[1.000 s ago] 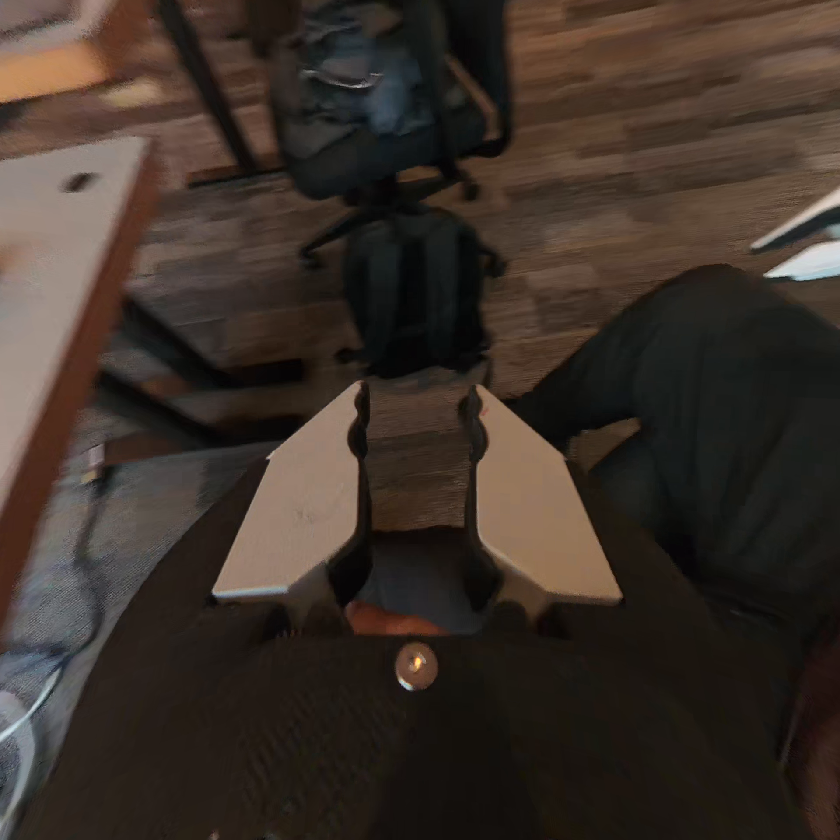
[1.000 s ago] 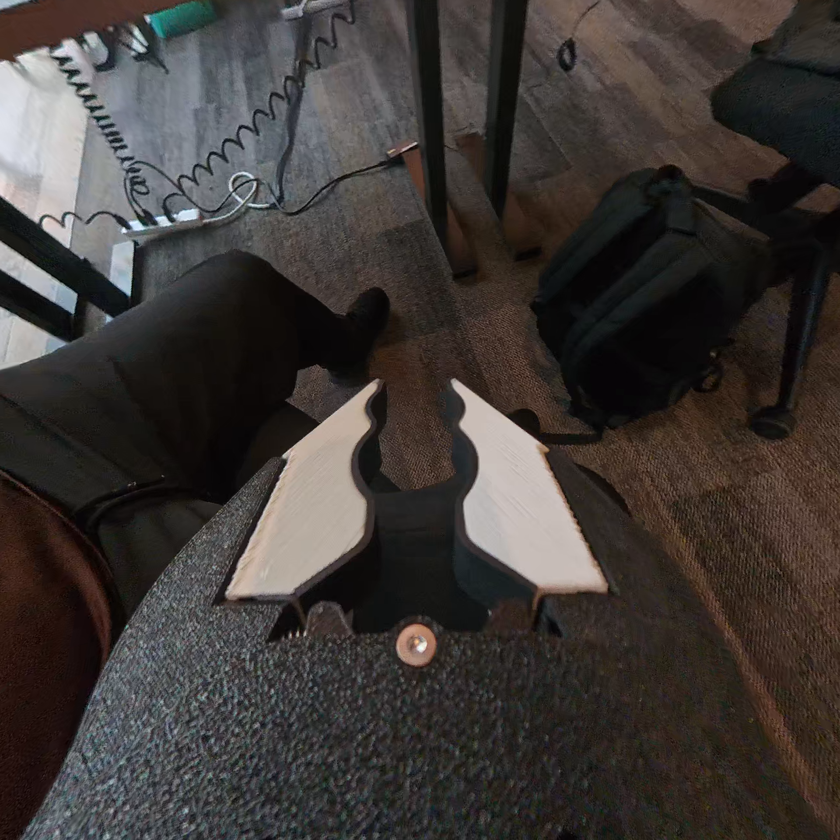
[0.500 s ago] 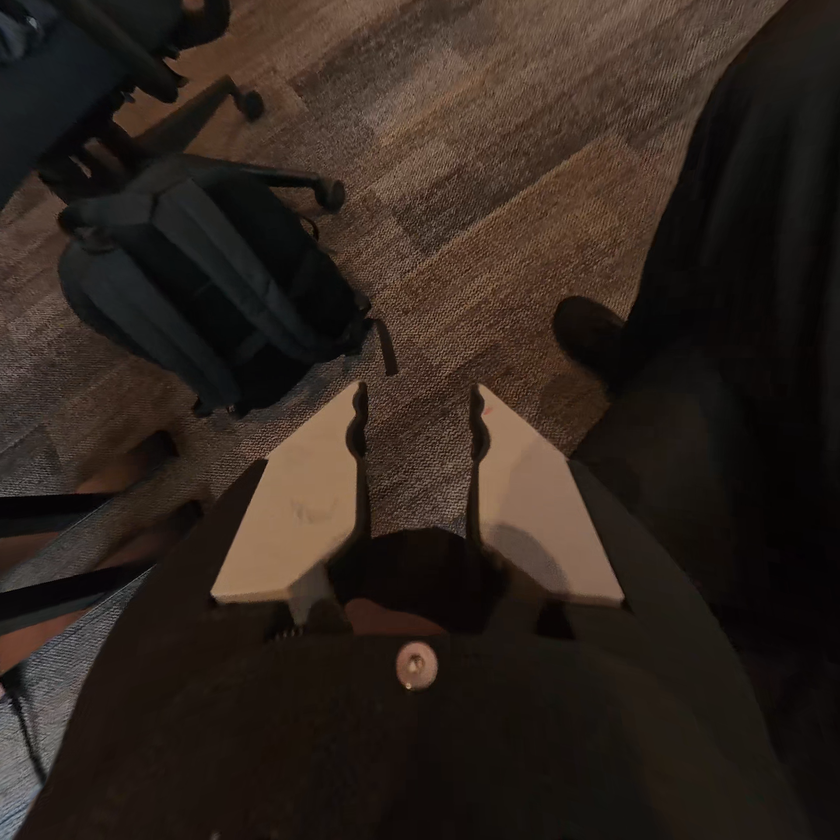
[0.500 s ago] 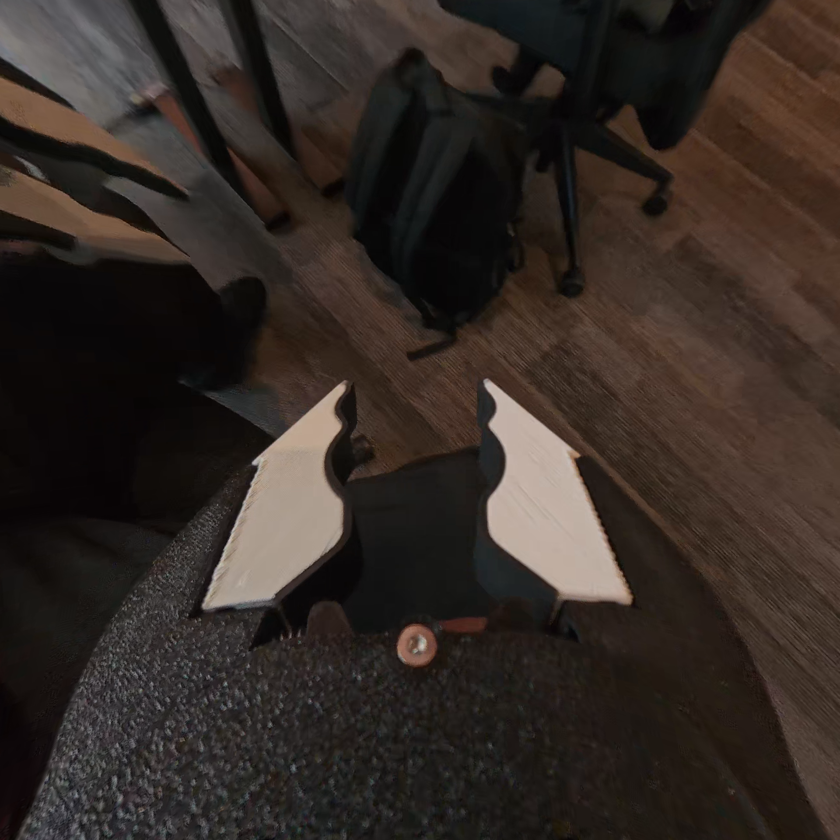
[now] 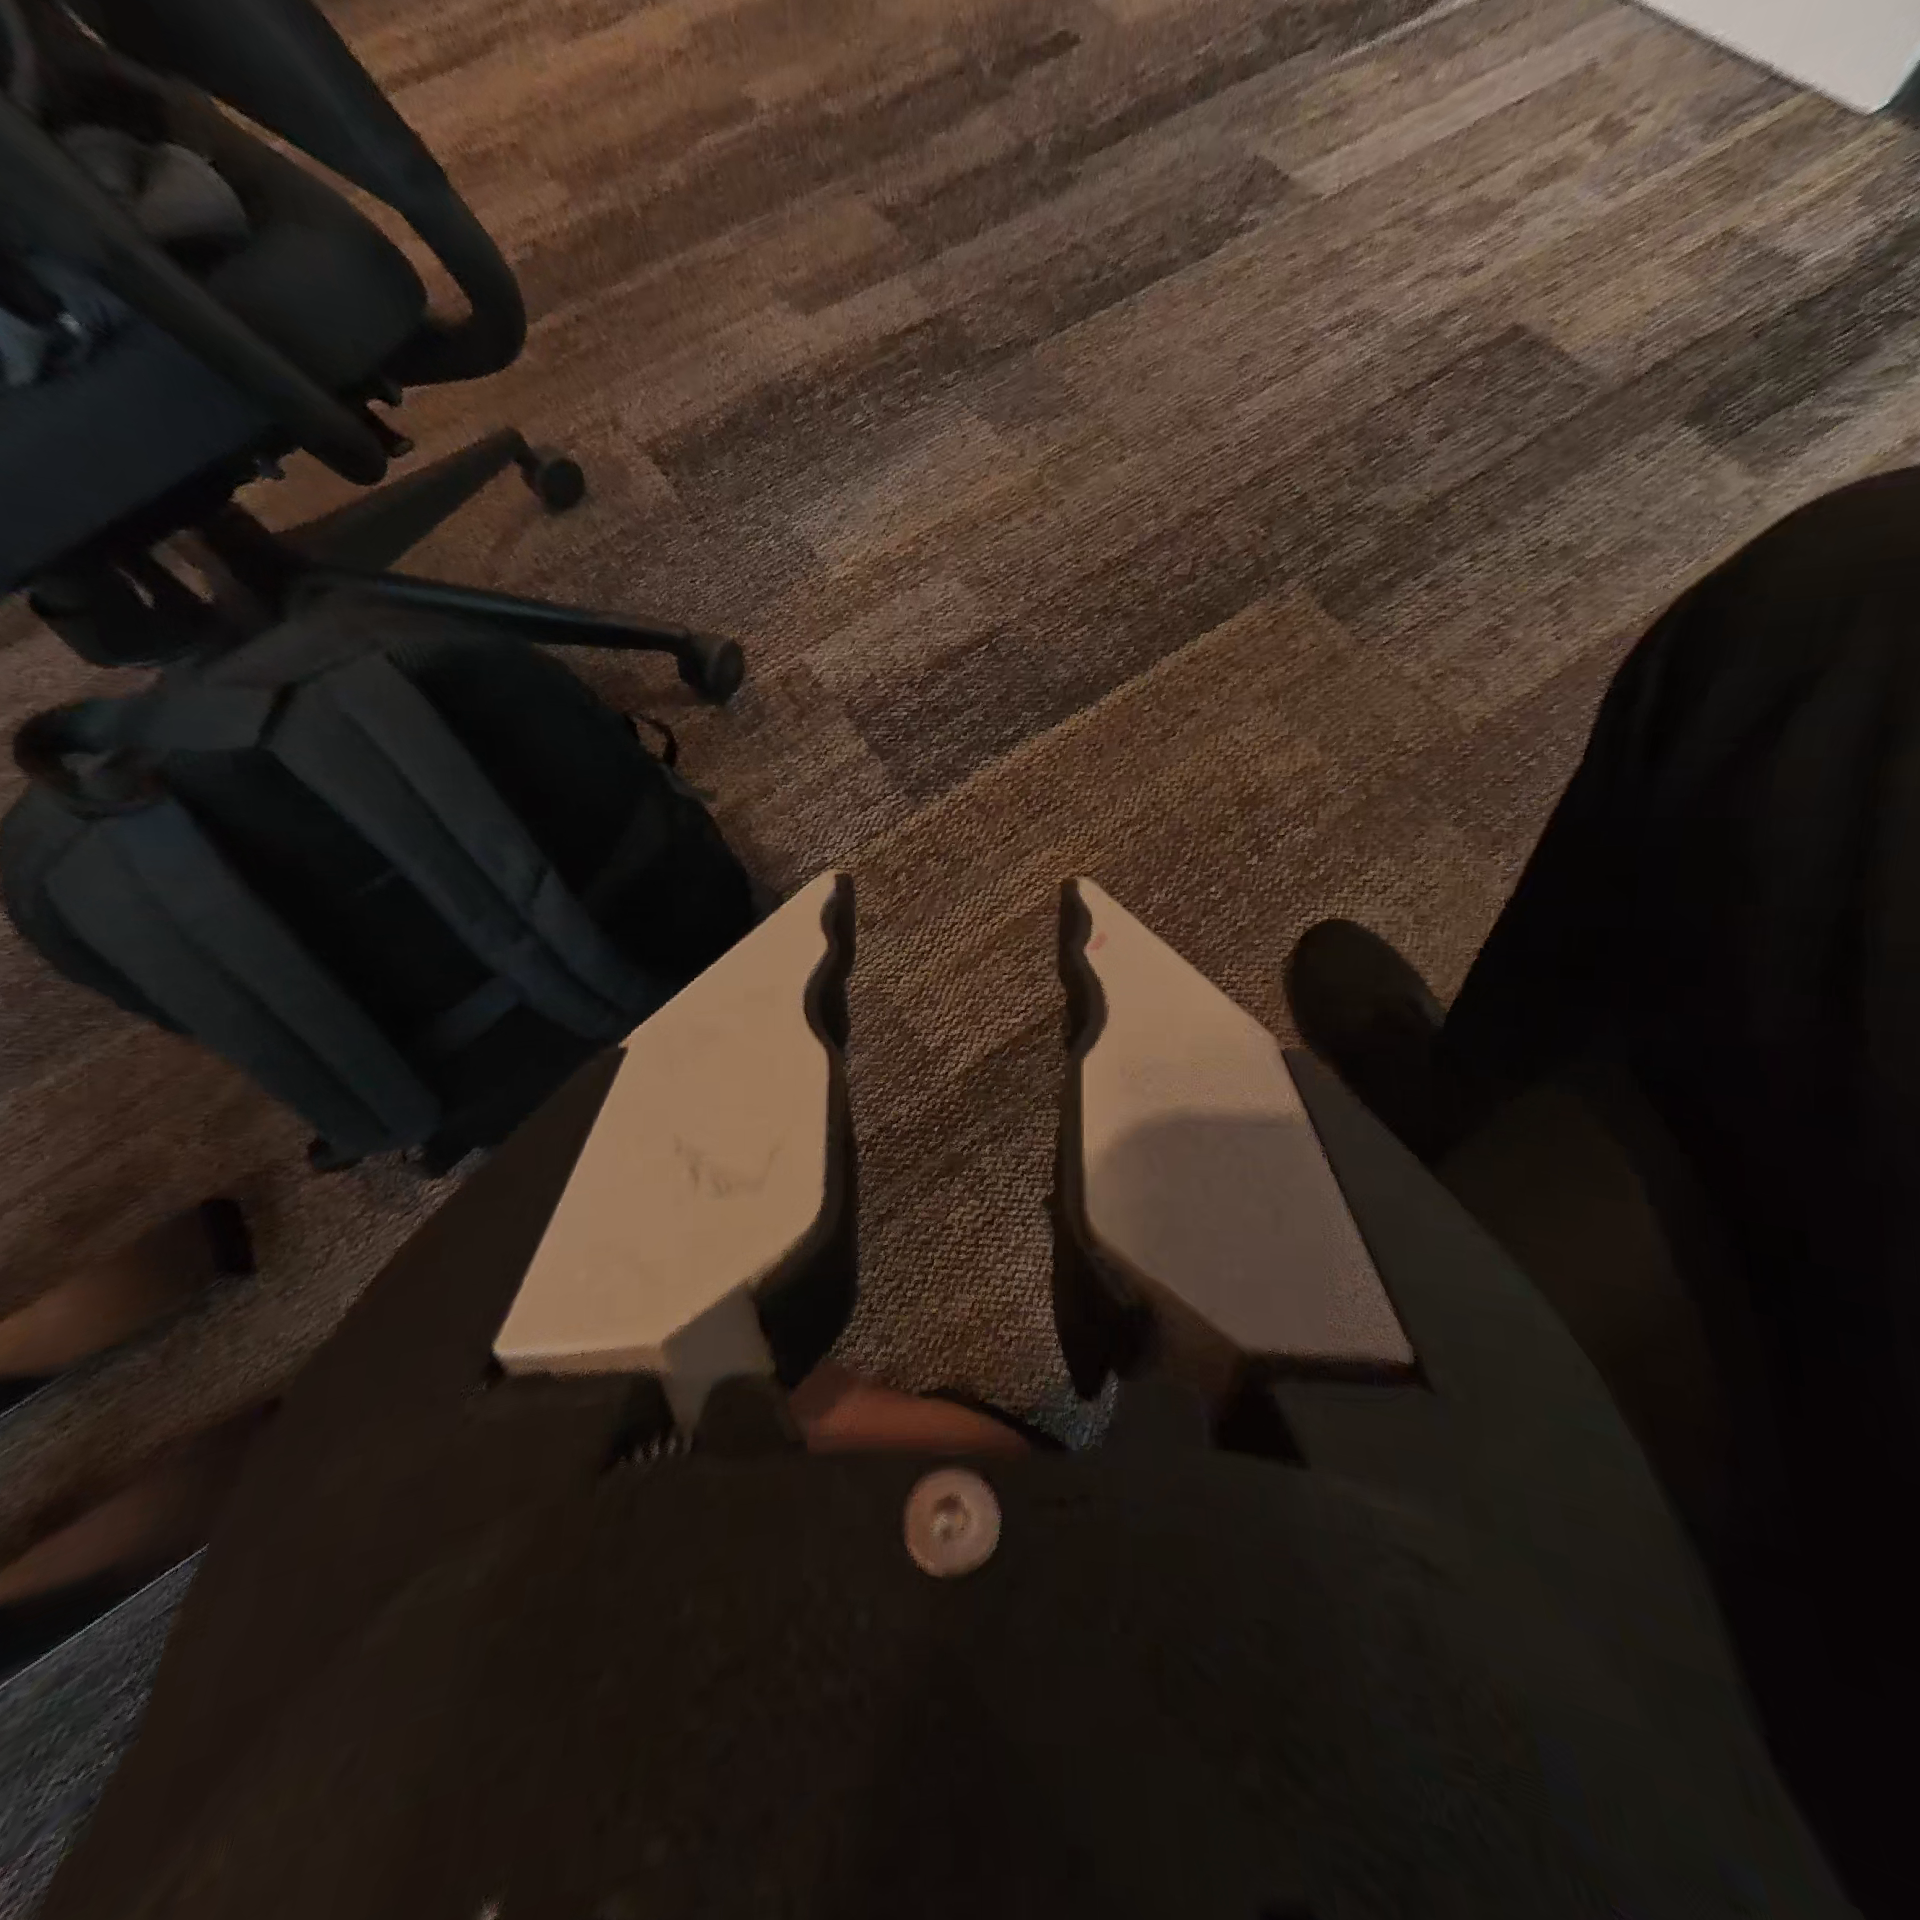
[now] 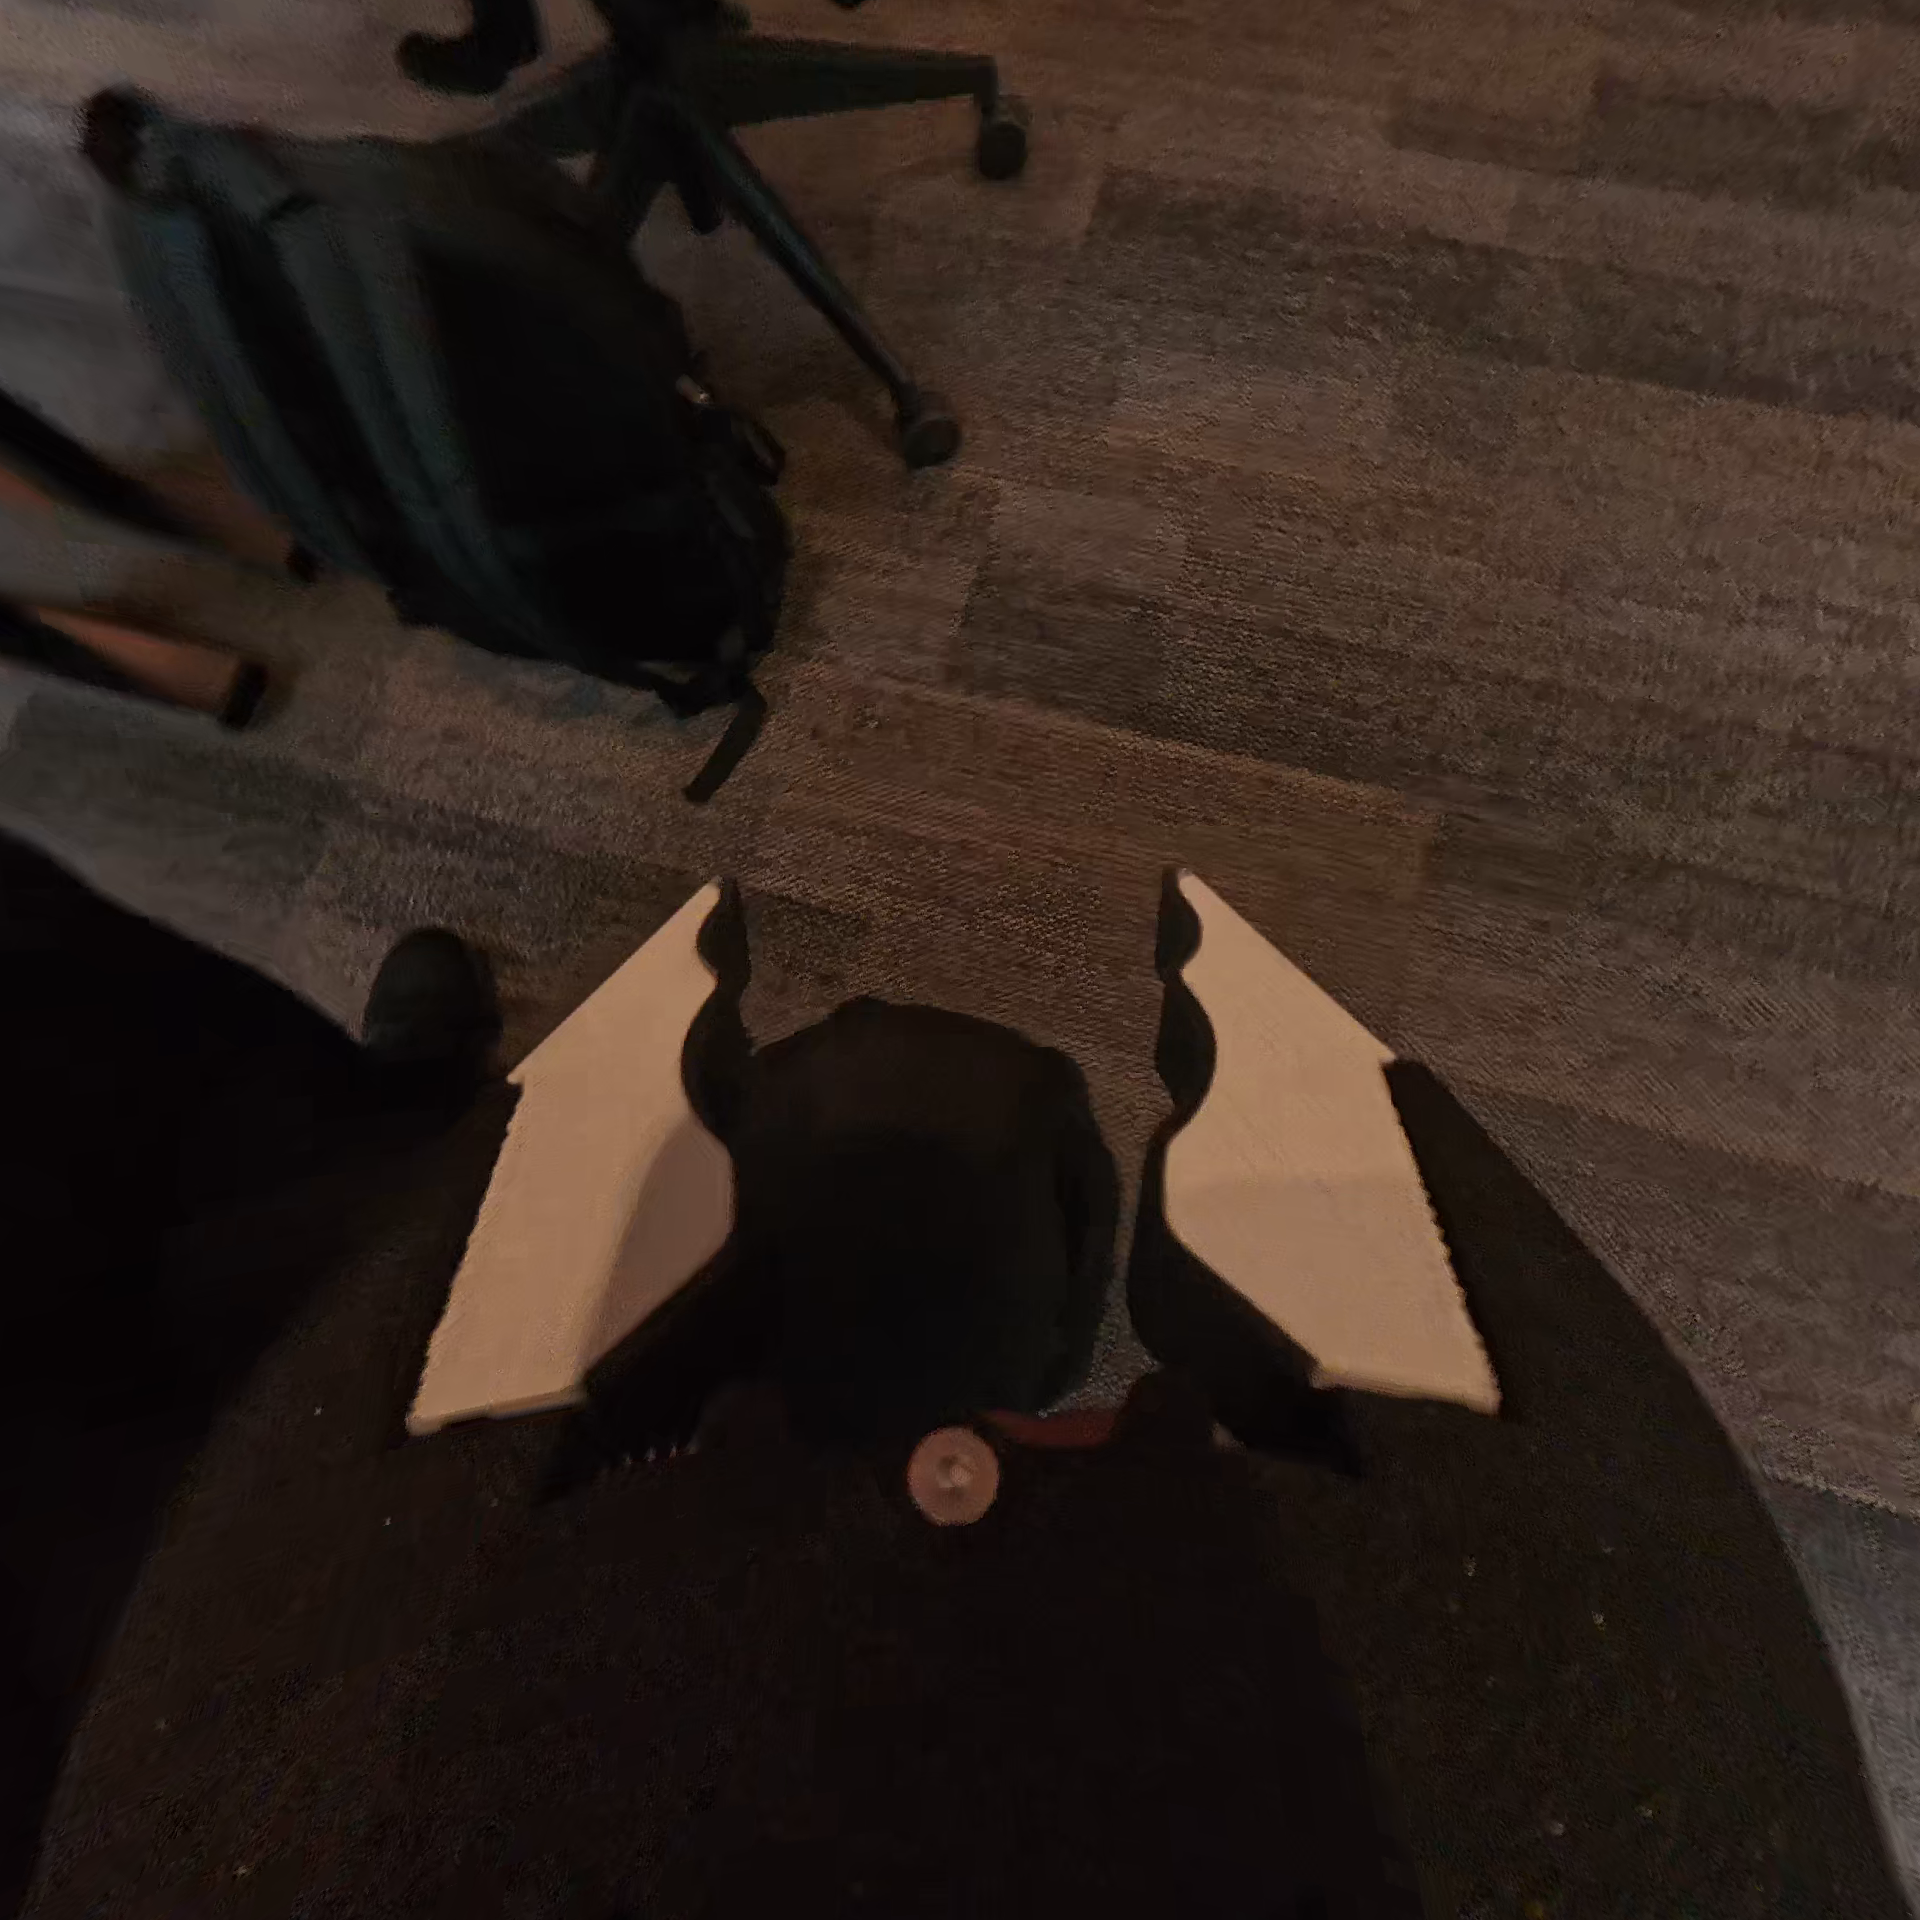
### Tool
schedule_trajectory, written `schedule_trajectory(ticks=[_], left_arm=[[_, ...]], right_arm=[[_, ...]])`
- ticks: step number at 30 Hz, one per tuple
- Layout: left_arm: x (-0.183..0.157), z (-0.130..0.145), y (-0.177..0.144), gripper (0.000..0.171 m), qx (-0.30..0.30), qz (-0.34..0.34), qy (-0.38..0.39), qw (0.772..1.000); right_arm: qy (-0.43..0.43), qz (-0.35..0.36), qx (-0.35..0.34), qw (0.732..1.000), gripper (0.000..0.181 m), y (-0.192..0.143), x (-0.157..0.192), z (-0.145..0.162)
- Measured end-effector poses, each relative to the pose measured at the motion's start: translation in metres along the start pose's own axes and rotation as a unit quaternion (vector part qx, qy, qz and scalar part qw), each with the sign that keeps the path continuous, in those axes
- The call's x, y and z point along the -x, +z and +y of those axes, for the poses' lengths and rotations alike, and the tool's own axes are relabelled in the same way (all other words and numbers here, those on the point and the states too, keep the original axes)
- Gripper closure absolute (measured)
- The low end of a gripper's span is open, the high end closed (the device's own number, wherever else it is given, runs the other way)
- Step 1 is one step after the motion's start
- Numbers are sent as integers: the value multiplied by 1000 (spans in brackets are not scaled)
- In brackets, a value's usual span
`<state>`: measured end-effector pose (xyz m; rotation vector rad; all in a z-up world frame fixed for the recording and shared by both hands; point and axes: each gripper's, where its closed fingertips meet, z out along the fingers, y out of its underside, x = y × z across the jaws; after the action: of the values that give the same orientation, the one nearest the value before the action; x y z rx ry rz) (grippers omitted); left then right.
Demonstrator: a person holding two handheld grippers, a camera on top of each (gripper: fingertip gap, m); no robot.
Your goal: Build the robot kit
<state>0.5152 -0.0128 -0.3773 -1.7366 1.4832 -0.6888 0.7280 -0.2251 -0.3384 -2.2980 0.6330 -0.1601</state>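
Observation:
My left gripper (image 5: 954, 902) is open and empty, with its white fingers (image 5: 717, 1132) pointing down at the carpet (image 5: 1143, 436). A dark backpack (image 5: 343, 914) lies on the floor just left of it. My right gripper (image 6: 954, 899) is wide open and empty, also pointing down at the carpet (image 6: 1455, 520). A dark rounded shape (image 6: 914, 1195) shows between its fingers; I cannot tell what it is. The backpack also shows in the right wrist view (image 6: 499, 436), ahead and to the left.
An office chair with a wheeled base stands by the backpack (image 5: 208, 343), also in the right wrist view (image 6: 790, 135). A person's dark trouser leg (image 5: 1714, 935) and shoe (image 5: 1351, 997) are at the right; the shoe (image 6: 426, 987) shows left in the right view.
Both grippers have swung down and away from the desk legs toward the carpet. The right gripper has opened wider. The left gripper's gap has stayed about the same.

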Motion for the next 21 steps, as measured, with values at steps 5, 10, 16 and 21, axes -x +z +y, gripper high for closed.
schedule_trajectory(ticks=[5,10,16,21], left_arm=[[11,-21,33,150,-60,-2,-29,998],[28,-11,63,159,38,1,-37,999],[71,11,58,168,260,-28,-82,962],[86,-76,35,152,366,35,28,930]], right_arm=[[141,61,28,988,102,36,-66,7],[96,148,156,972,98,32,-92,94],[192,235,347,888,103,-51,-121,221],[343,148,452,810,89,-115,-111,247]])
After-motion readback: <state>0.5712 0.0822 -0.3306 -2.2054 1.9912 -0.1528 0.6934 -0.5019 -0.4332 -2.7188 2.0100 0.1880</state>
